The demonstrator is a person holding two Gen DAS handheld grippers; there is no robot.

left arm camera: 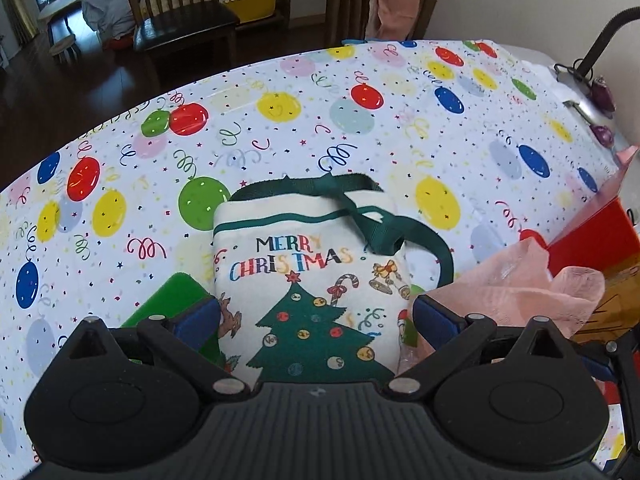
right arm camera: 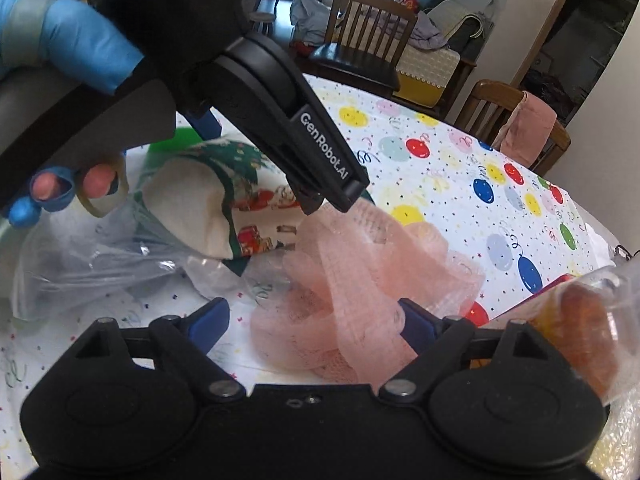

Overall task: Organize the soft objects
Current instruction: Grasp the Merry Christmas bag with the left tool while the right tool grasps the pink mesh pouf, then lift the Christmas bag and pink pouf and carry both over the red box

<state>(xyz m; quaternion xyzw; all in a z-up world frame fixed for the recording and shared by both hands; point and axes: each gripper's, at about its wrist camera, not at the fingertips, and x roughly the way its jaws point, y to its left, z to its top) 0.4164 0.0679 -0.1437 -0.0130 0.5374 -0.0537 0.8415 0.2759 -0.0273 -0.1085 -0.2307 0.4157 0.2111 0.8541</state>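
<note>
A white Christmas tote bag with green handles and a tree print lies on the balloon tablecloth. My left gripper hangs over it, open, its blue pads at the bag's two sides. In the right wrist view the bag shows crumpled under the left gripper's black finger. A crumpled pink mesh cloth lies between the wide-open pads of my right gripper. The right pad is against the mesh and the left pad stands apart from it. The same mesh lies right of the bag.
A clear plastic bag lies left of the mesh. An orange item in clear wrap and a red box stand at the right. A green flat thing lies under the tote. Wooden chairs ring the far edge. A blue-gloved hand holds the left gripper.
</note>
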